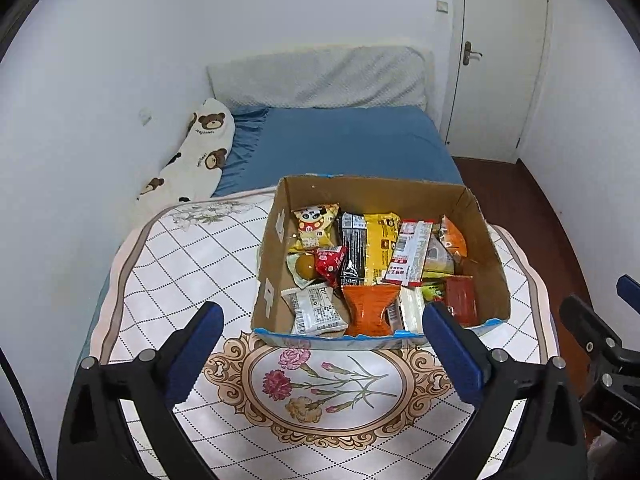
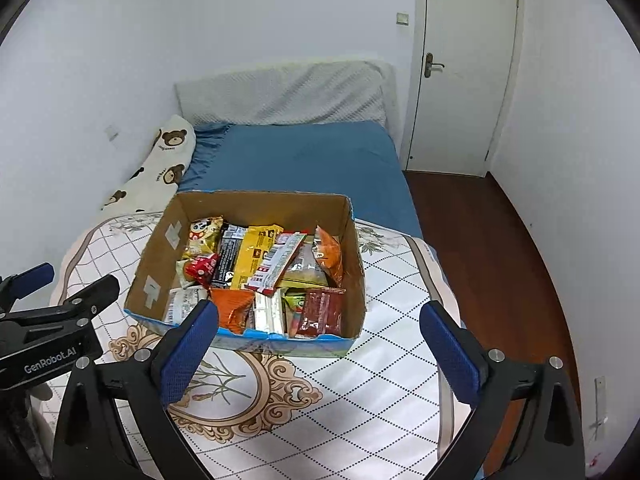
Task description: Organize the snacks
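Hovering over the flowered quilt (image 1: 168, 264), the left gripper (image 1: 320, 344) holds its jaws spread wide with nothing between them. Just beyond its fingertips sits the open cardboard box (image 1: 276, 264) packed with snack packets (image 1: 368, 256). The right gripper (image 2: 320, 344) is likewise spread and empty, the same box (image 2: 160, 256) just ahead of its left finger (image 2: 188, 348).

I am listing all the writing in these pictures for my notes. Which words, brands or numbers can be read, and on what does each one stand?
"GenRobot.AI": on the left claw body, right wrist view.
"DAS": cut off, on the right claw body, left wrist view.
Snack packets in the cardboard box: print too small to read.
Bear-print pillow: lettering blurred.
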Motion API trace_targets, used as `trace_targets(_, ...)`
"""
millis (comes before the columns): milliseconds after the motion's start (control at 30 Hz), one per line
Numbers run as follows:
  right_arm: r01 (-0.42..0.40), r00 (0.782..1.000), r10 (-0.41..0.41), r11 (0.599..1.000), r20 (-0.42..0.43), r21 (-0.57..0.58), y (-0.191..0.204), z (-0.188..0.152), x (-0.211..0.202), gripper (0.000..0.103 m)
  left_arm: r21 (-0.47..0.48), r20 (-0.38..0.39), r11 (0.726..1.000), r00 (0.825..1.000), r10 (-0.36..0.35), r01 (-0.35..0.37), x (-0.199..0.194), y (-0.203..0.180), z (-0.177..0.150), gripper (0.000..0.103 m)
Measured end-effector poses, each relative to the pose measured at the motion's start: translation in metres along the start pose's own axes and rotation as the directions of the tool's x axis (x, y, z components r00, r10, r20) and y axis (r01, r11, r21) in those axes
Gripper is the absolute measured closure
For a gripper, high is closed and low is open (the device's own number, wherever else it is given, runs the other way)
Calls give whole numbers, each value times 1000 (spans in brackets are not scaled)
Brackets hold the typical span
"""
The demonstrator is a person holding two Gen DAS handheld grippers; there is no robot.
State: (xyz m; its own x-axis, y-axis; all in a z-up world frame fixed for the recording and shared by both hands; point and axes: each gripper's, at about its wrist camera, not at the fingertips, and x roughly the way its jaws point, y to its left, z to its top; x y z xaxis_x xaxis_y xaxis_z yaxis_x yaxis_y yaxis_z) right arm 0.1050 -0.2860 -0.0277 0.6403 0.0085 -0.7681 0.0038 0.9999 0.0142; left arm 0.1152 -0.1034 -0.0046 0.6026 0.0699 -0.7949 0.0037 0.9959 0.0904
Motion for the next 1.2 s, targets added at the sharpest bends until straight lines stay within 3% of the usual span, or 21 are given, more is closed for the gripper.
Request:
trace_targets(267,10,1000,-10,1000,-4,-4,0,0,9,1,2,-27,1000,1000,7,-7,14,-2,-2,1)
trace_targets(1200,4,999,-3,1000,-36,6,-6,-11,13,1,-11,-27,1000,999,22,-22,5,-2,-10,1)
